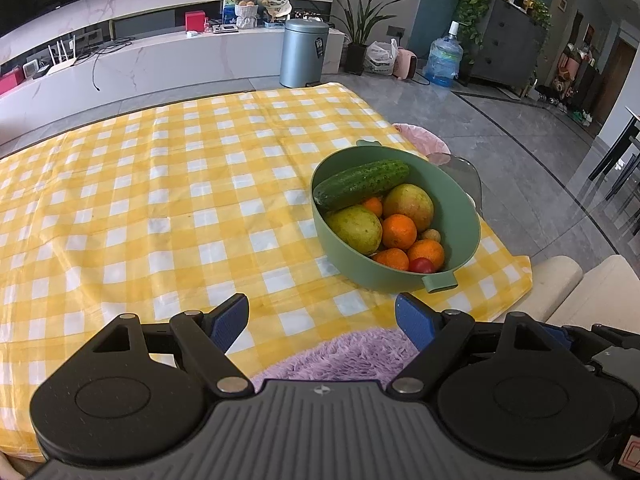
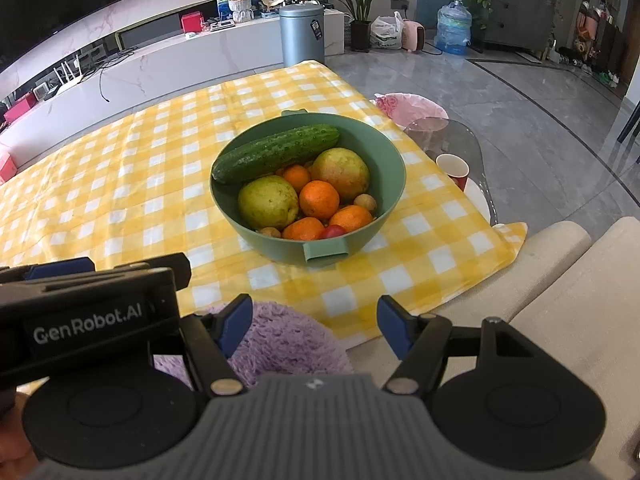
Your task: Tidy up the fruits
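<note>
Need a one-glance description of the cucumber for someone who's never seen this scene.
Find the yellow checked tablecloth, then the green bowl standing on it. The cucumber lies across the top of the pile at the bowl's far side. It is the only long, dark green, bumpy item among round pears and oranges.

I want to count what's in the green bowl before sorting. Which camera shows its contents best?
The right wrist view: the green bowl sits near centre, its contents open to view under the cucumber. The left wrist view shows it off to the right, more obliquely, its near wall hiding some fruit.
</note>
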Demonstrator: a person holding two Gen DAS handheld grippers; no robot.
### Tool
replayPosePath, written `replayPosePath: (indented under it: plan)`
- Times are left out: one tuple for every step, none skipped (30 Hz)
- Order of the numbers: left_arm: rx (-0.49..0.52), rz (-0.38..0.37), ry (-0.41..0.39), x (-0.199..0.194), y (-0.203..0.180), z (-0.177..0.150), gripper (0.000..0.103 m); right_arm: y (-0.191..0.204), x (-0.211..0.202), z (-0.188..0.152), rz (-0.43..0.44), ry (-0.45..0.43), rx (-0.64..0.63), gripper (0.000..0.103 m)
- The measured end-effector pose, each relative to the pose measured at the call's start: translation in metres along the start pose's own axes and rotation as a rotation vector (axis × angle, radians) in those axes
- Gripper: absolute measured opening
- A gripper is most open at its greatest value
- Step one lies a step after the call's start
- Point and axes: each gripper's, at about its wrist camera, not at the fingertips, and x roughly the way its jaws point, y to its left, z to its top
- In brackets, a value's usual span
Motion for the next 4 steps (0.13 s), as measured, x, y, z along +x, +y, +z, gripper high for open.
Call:
replayPosePath:
  plan:
    - [0.002, 0.001, 0.000, -0.0003, 0.0002, 0.0000, 0.097, 0.0004, 0.0004, -0.0001, -0.003, 0.001, -0.002, 0.066]
    - [0.003, 0.002, -0.001, -0.0007, 0.0006, 0.0000, 0.097, 0.0005, 0.0009, -0.0002, -0.004, 0.002, -0.003, 0.066]
    - [0.002, 0.004, -0.003, -0.0009, 0.0011, 0.0000, 0.097, 0.0006, 0.0013, -0.0003, -0.004, 0.003, -0.002, 0.066]
    - [0.003, 0.007, -0.003, -0.0012, 0.0012, -0.0001, 0.097, 0.0011, 0.0020, -0.0004, -0.005, 0.005, -0.003, 0.066]
